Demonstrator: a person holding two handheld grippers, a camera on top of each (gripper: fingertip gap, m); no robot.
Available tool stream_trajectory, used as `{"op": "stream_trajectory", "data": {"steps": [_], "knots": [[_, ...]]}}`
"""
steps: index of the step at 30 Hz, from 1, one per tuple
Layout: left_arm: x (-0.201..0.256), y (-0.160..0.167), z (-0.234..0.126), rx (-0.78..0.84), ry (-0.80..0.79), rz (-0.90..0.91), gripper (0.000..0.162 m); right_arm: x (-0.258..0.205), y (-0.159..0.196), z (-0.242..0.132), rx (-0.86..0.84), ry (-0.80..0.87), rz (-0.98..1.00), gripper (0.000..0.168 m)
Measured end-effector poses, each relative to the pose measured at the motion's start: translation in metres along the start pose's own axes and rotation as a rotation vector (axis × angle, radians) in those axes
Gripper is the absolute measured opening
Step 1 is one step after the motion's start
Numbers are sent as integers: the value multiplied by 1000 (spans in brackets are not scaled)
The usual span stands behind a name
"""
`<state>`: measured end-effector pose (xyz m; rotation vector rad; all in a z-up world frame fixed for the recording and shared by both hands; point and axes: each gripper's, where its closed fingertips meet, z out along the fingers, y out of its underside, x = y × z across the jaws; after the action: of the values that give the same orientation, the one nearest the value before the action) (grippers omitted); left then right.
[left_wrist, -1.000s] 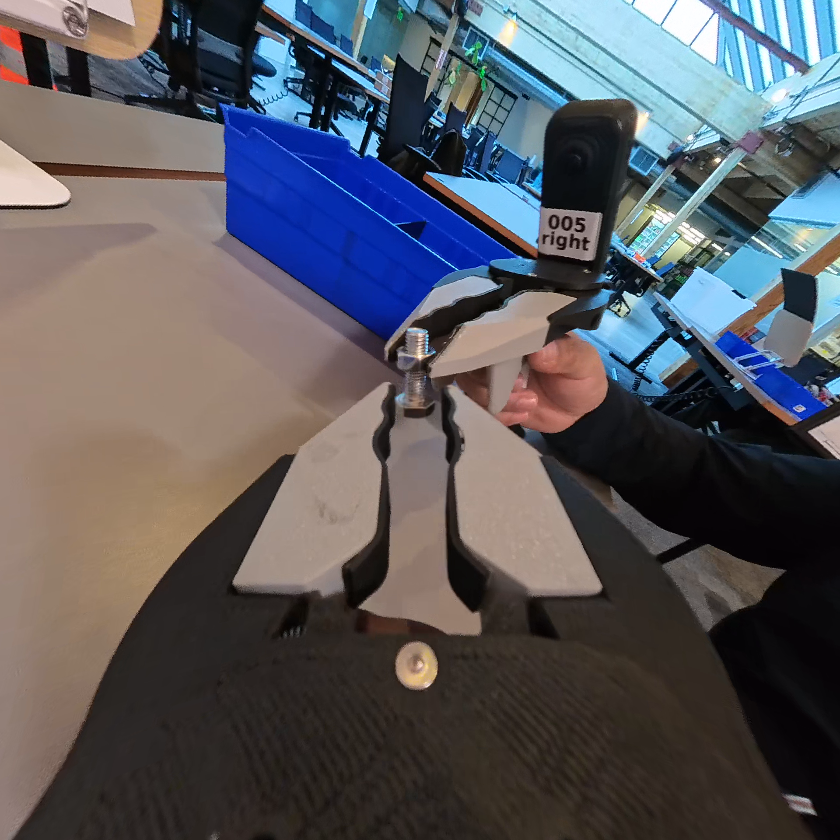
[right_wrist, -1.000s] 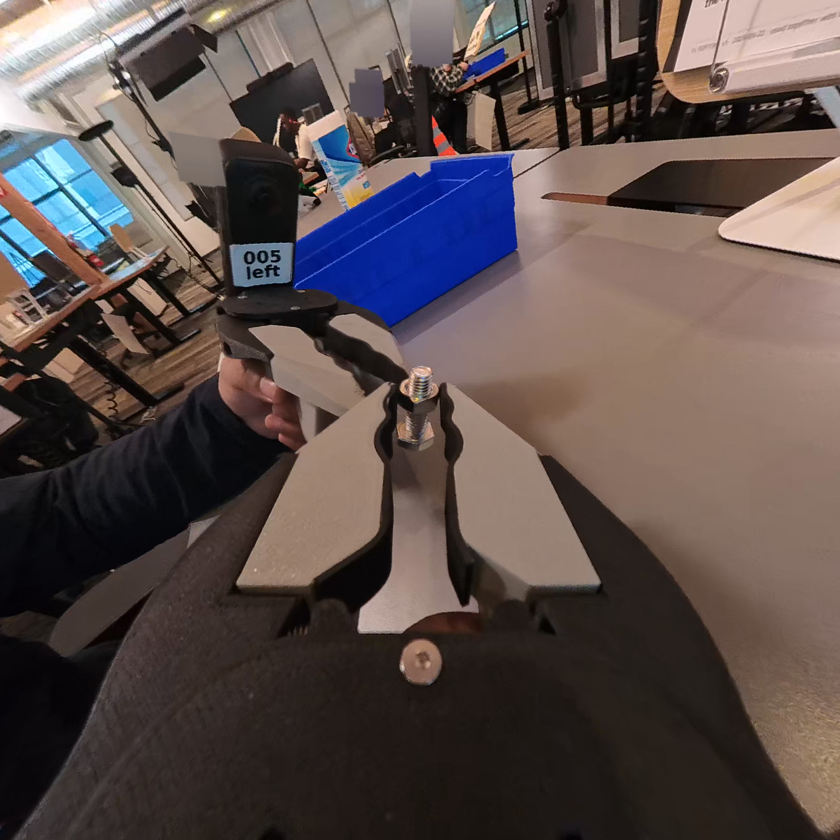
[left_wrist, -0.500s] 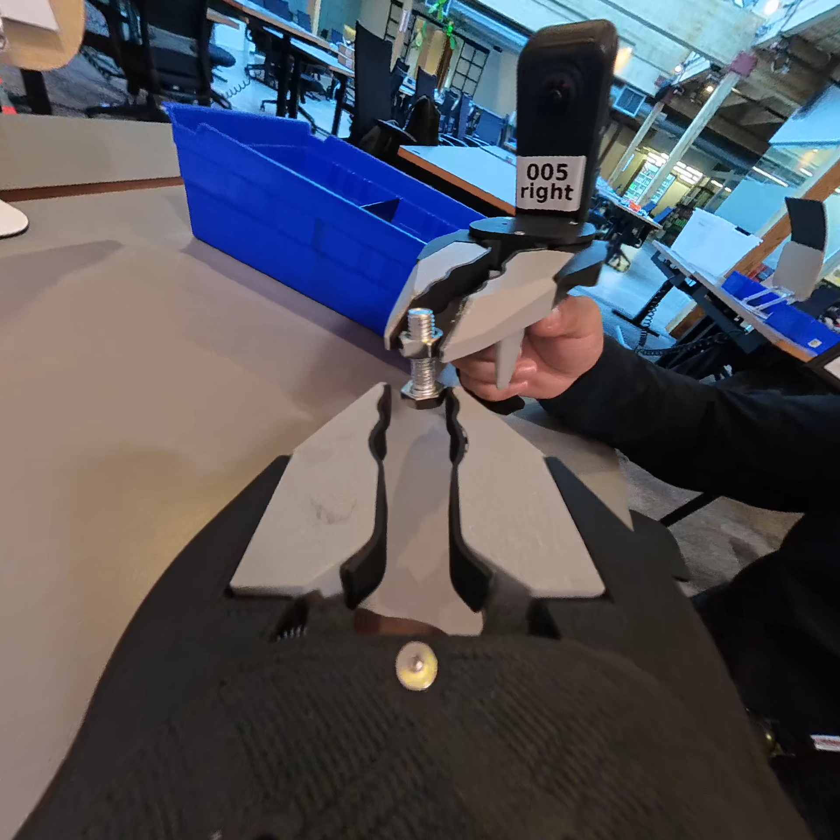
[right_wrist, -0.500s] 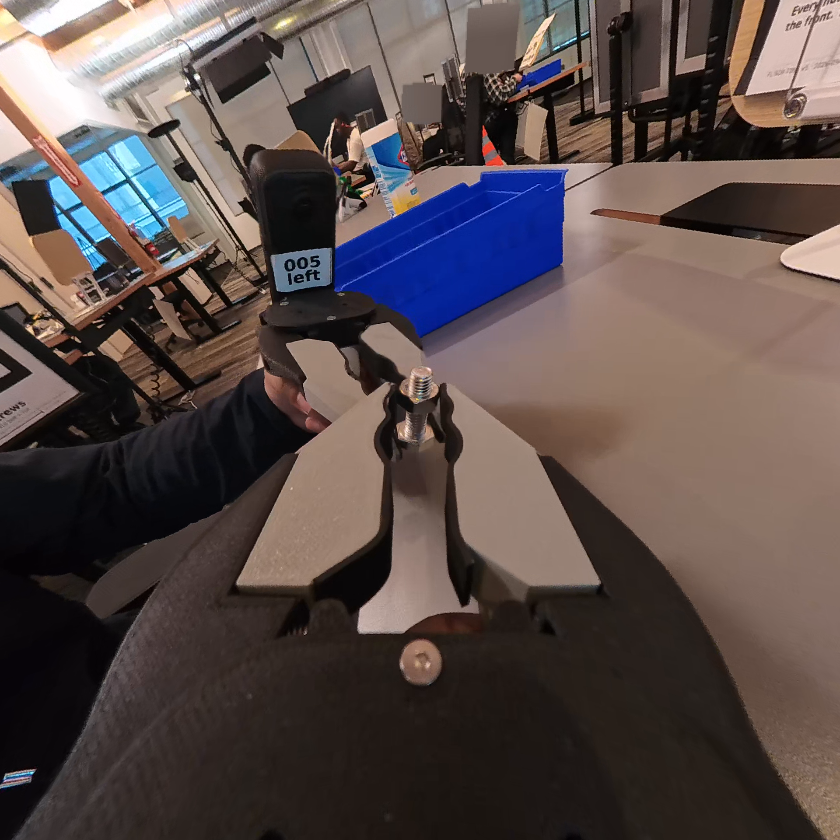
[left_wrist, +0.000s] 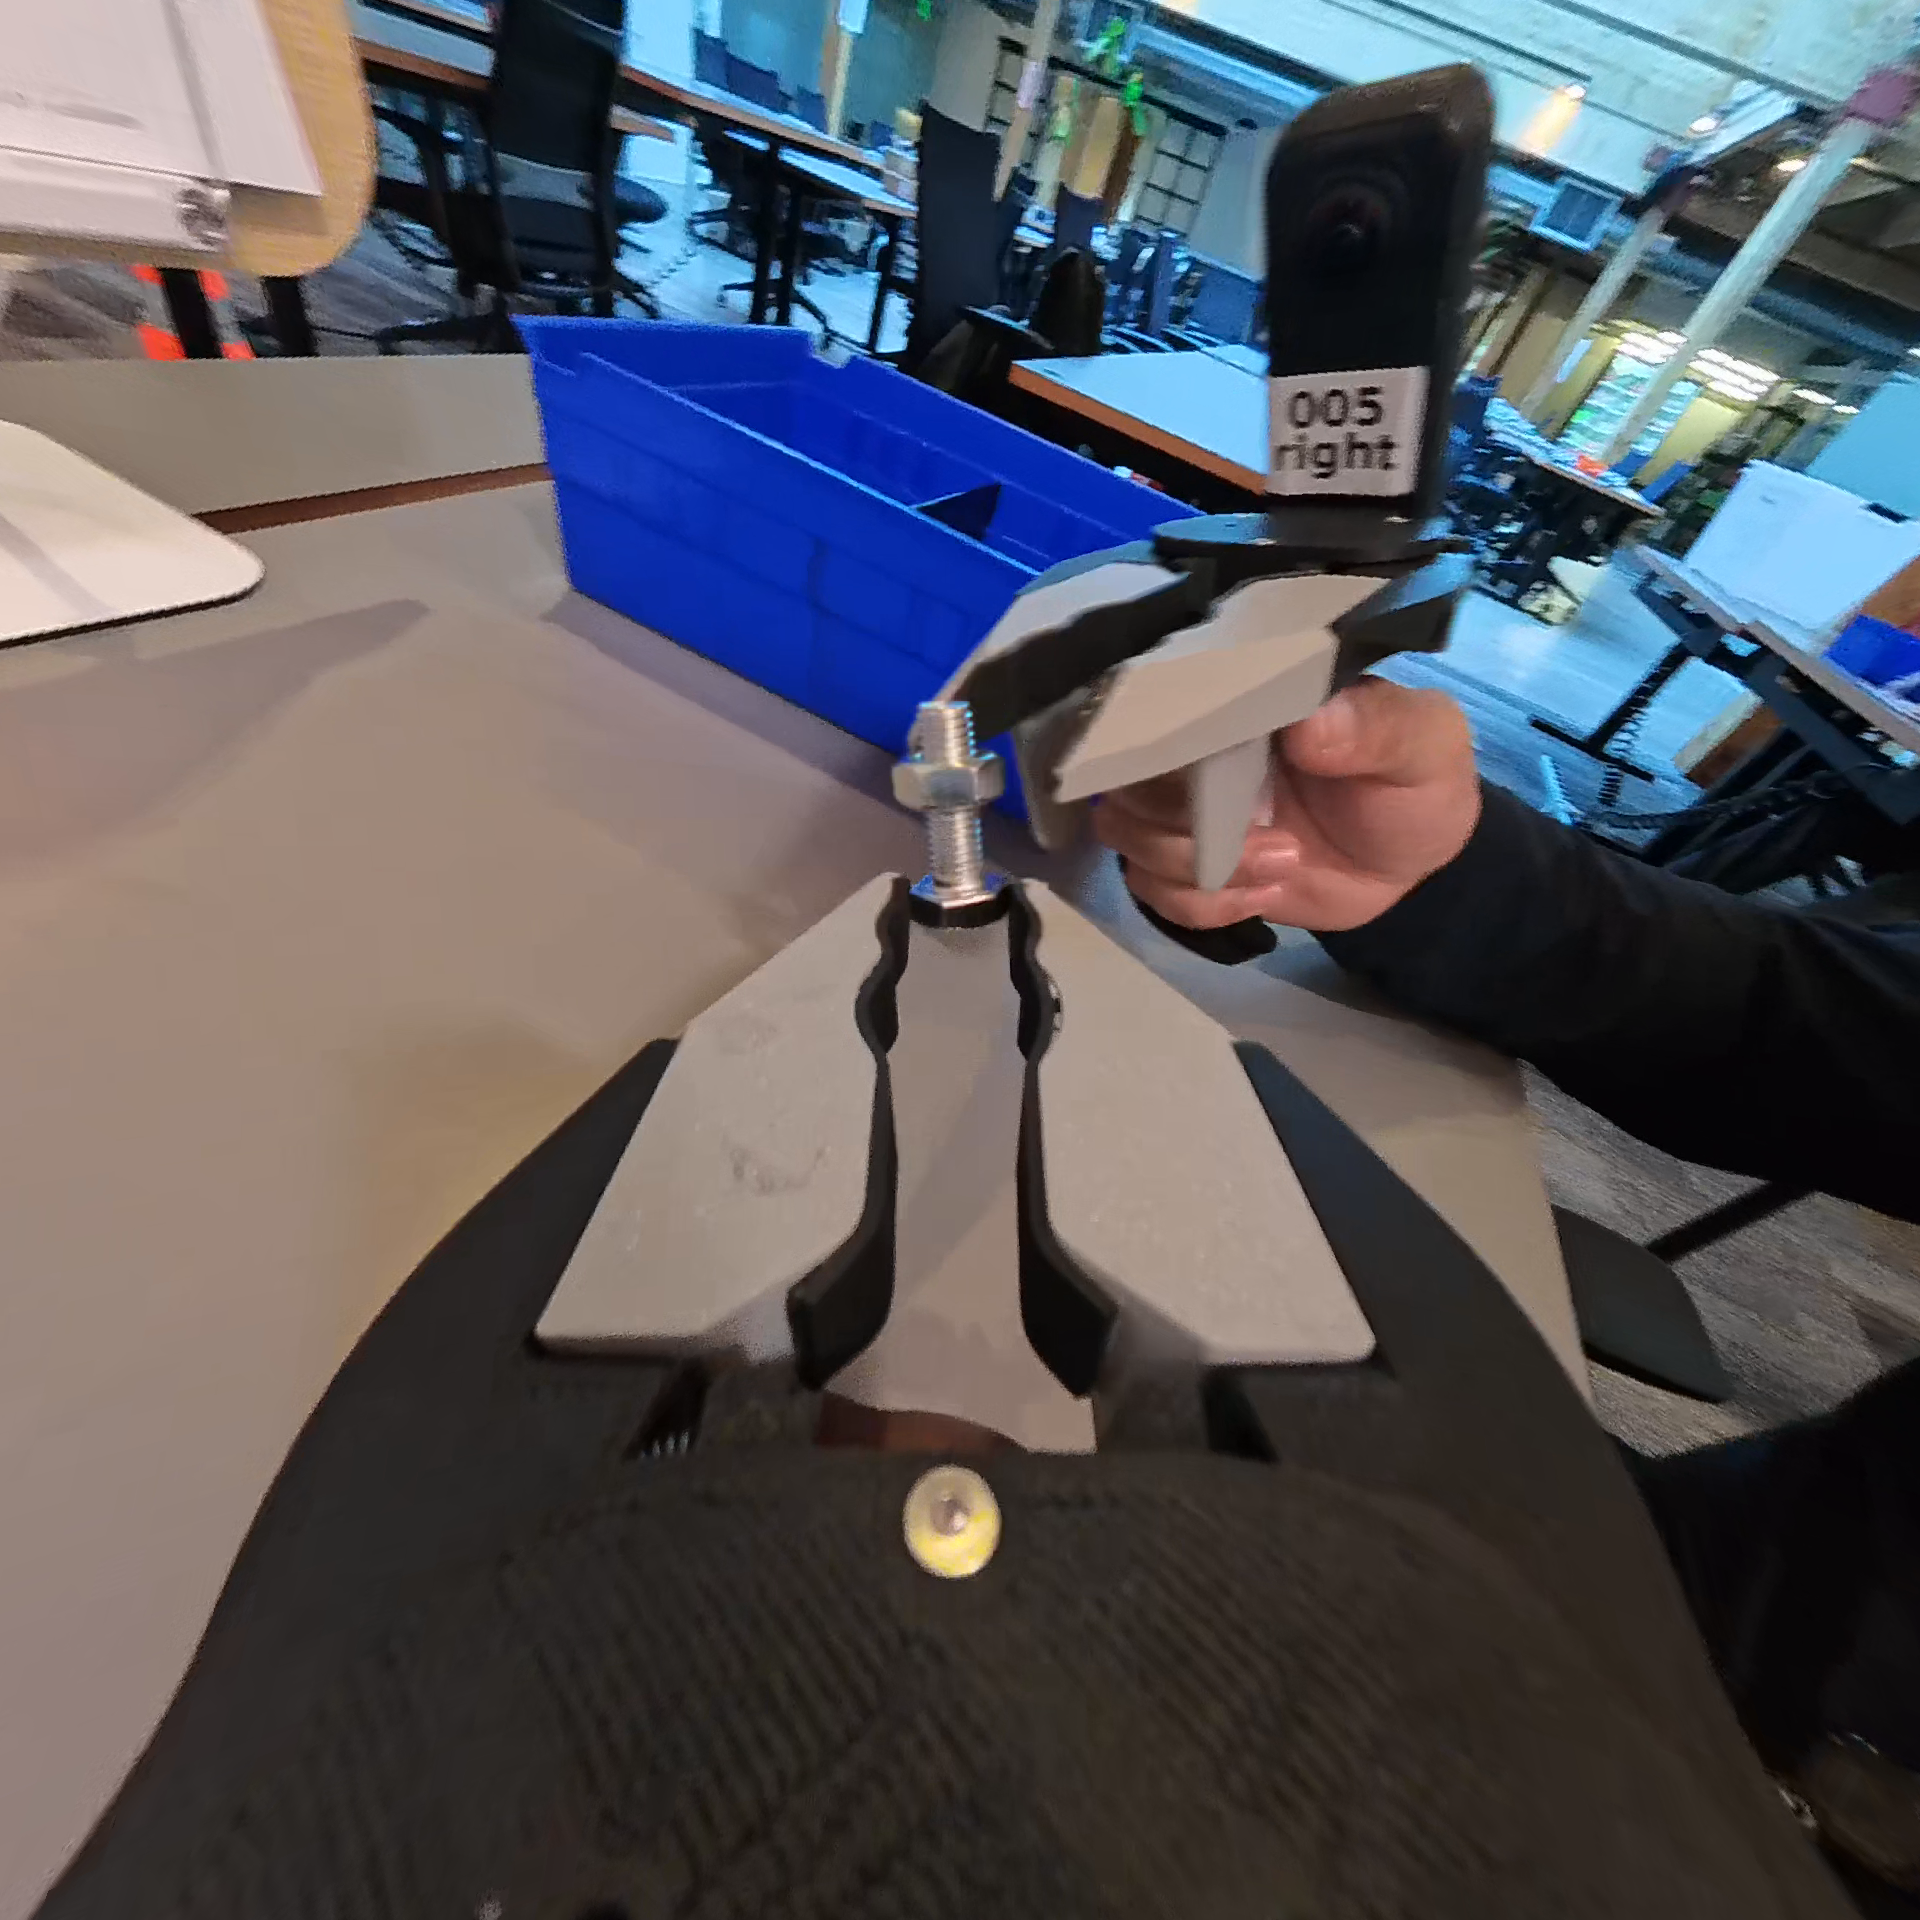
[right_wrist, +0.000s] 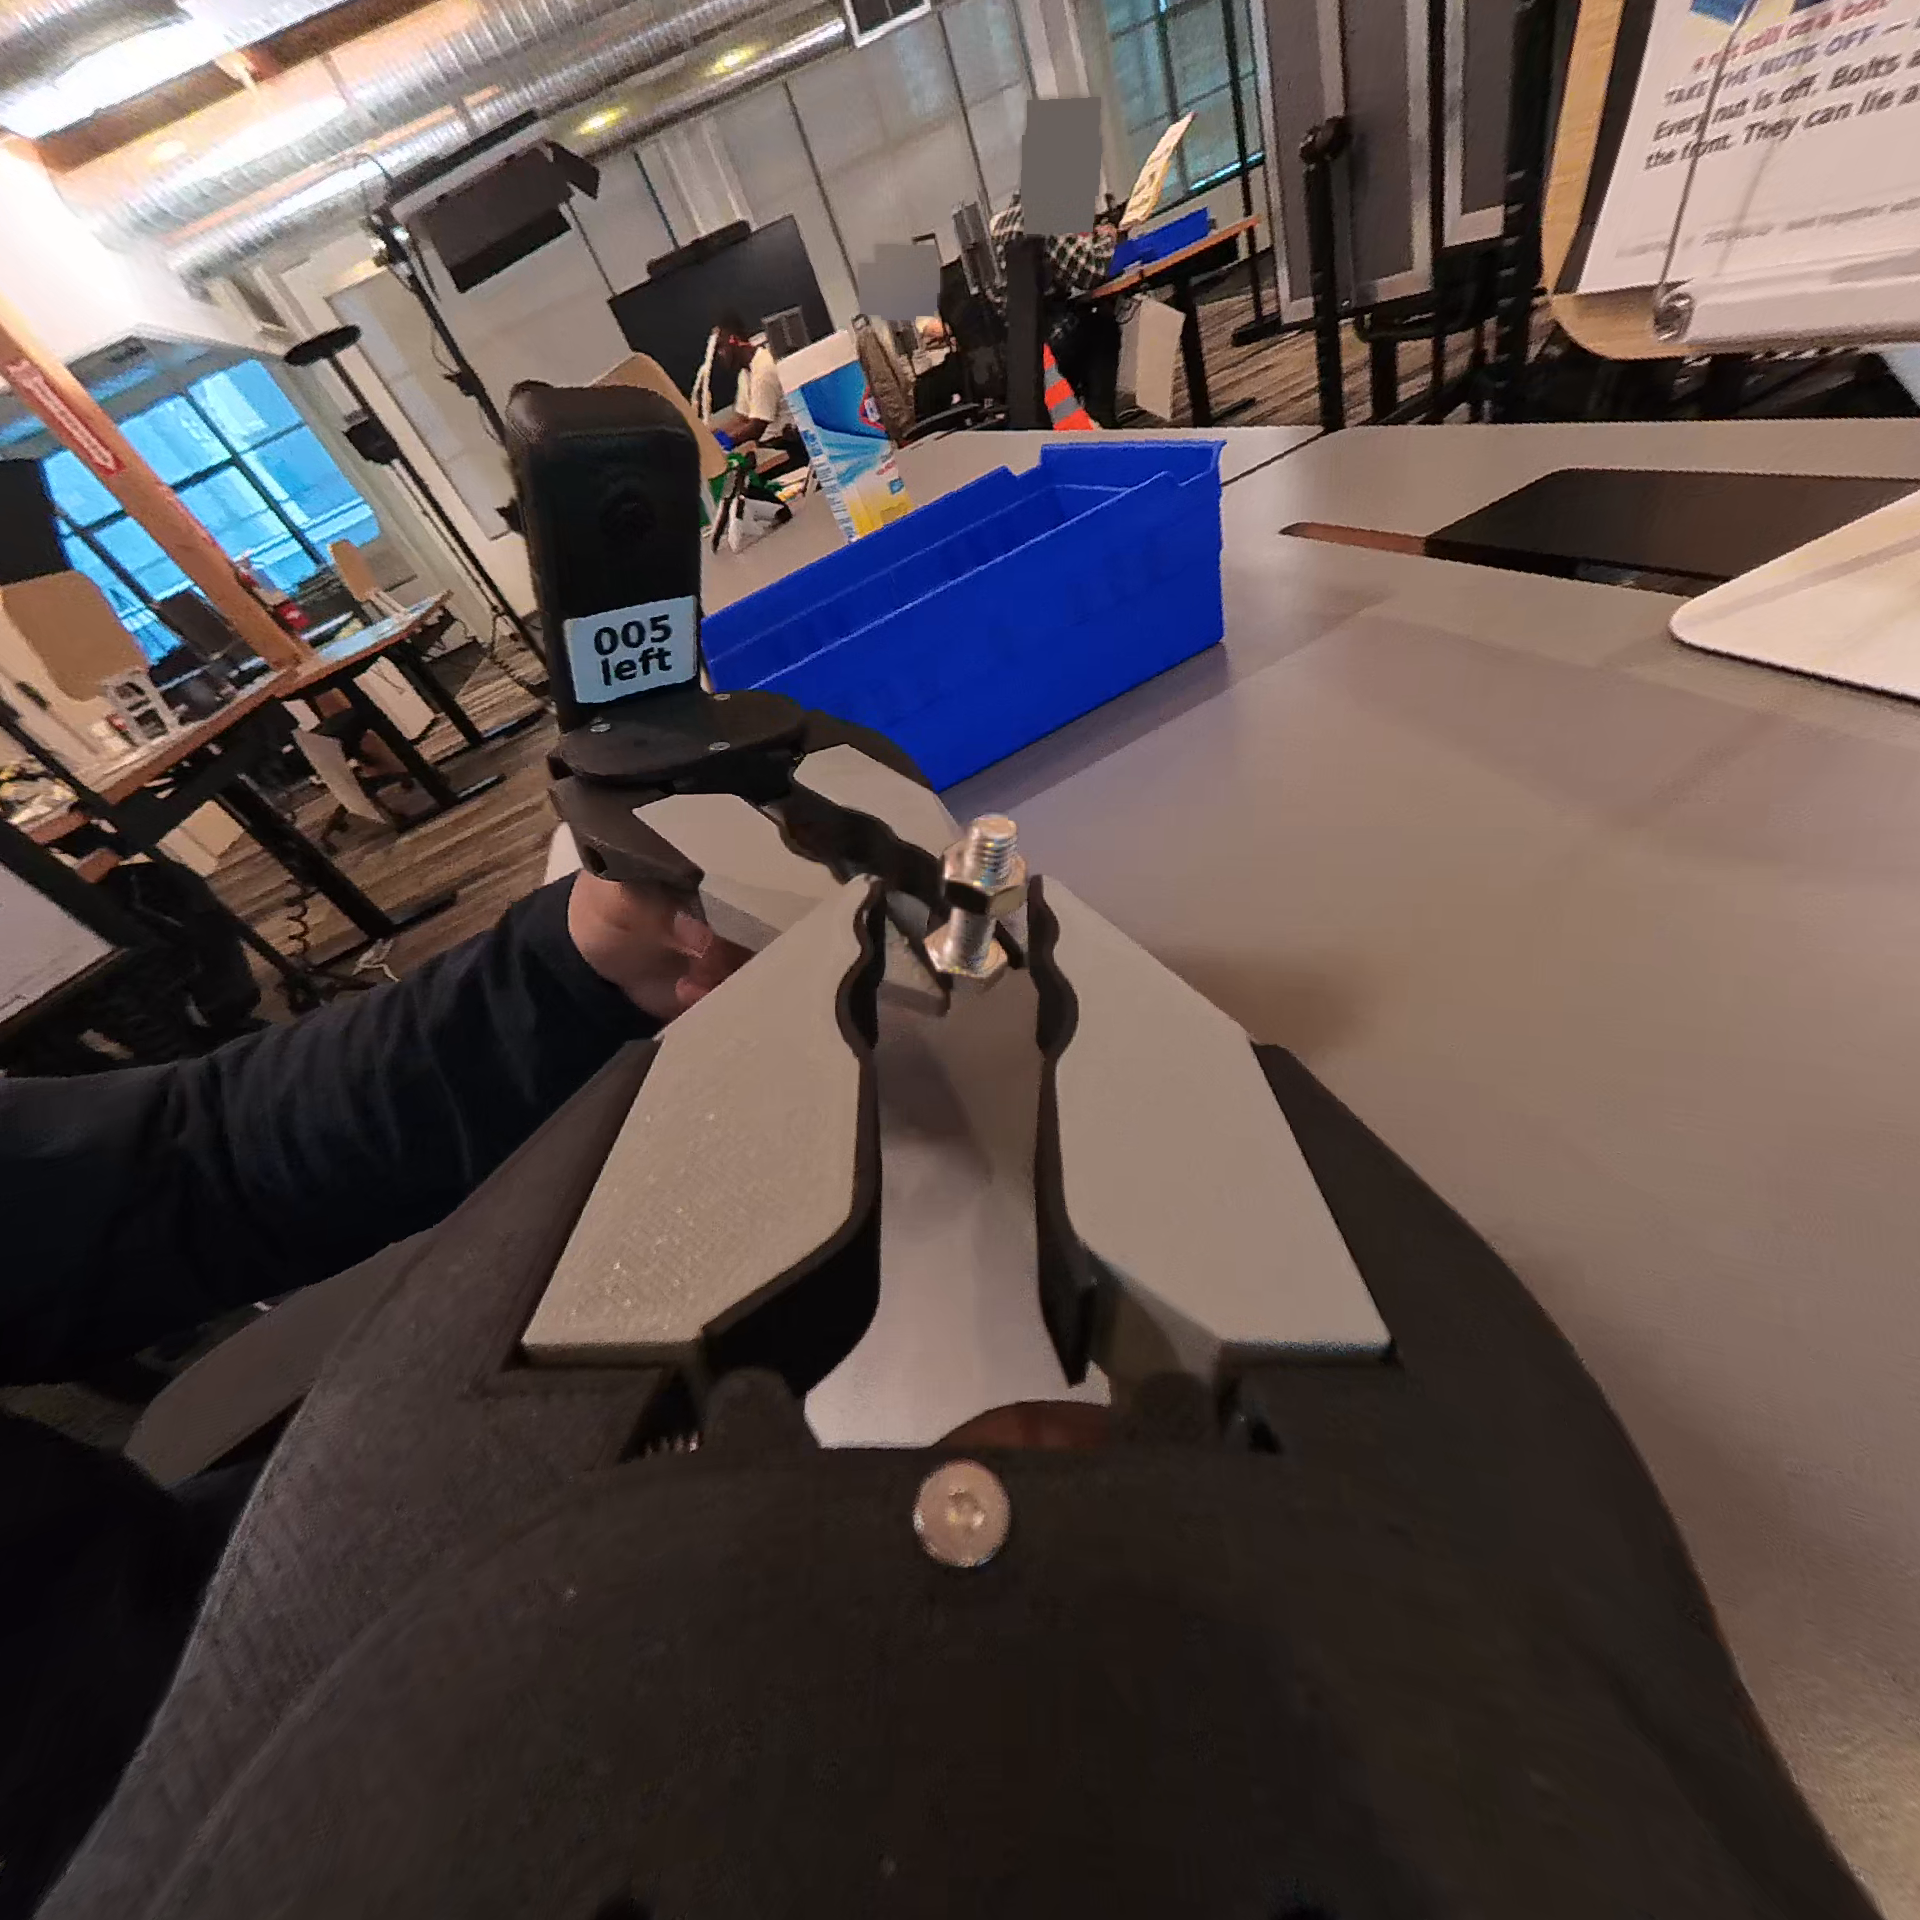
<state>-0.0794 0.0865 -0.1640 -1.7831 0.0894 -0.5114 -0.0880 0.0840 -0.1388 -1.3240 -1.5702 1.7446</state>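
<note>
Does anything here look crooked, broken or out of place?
Nothing looks broken or spilled. The bolt stands upright, its head pinched in the left tongs, with a nut partway down its thread. The right tongs sit open just beside the nut. The blue bin sits level on the table.

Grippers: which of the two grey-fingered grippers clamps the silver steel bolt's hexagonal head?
The left gripper: its fingertips pinch the head of the upright silver steel bolt. The right gripper is open, level with the silver hexagonal nut higher up.

The bolt (left_wrist: 951, 821) stands upright between both grippers, above the table (left_wrist: 416, 831); the bin (left_wrist: 790, 540) lies behind.
</note>
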Motion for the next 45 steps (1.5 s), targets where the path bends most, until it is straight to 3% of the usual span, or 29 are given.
{"op": "stream_trajectory", "data": {"steps": [6, 14, 20, 35, 45], "knots": [[-7, -1, -2, 8, -34, -7, 16, 0, 3, 3, -9, 6, -7, 31], [13, -2, 4, 17, 60, -16, 17, -6, 1, 5, 16, -40, 35, 31], [-16, -10, -9, 71, -28, -99, 17, 4, -9, -4, 57, 21, 18, 30], [11, 5, 11, -9, 44, -39, 16, -5, 8, 13, -8, 5, -6, 26], [-5, -1, 3, 27, -10, -78, 16, 1, -2, 2, 18, 23, -13, 23]]}}
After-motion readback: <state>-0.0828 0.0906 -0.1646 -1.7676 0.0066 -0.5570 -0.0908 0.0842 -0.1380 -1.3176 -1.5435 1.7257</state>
